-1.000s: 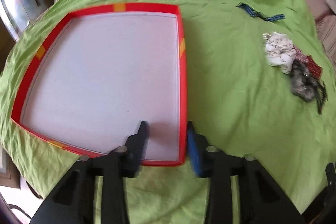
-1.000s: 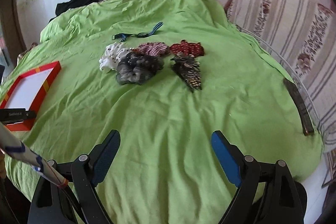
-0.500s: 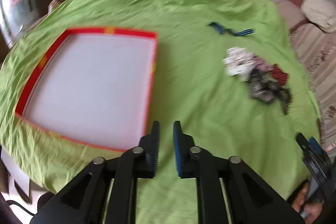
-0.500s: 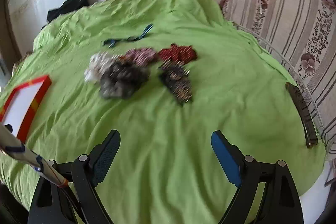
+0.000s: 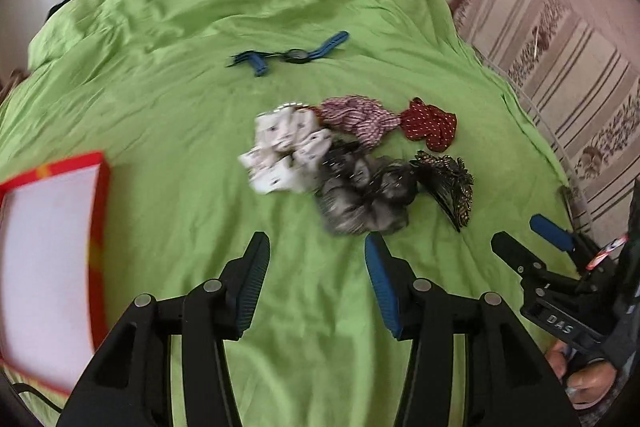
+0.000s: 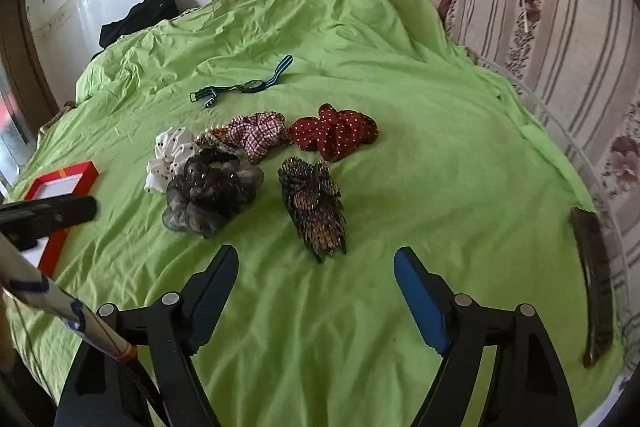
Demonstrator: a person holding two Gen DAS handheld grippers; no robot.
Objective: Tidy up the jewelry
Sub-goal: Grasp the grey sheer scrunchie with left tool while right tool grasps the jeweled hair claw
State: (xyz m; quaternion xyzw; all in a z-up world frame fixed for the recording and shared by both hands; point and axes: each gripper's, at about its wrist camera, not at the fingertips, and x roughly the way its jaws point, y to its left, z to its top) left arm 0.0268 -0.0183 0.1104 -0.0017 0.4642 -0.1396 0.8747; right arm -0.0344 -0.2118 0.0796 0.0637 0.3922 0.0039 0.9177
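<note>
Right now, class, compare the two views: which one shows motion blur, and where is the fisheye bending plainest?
Left wrist view: motion blur smears the white scrunchie, grey scrunchie and red tray. Right wrist view: sharp, the beaded hair clip crisp; the fisheye curves the wall's edge and darkens the corners; glare whitens the wall.

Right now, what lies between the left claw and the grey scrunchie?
Only bare green sheet; the left wrist view shows the open left claw just short of the grey scrunchie.
</note>
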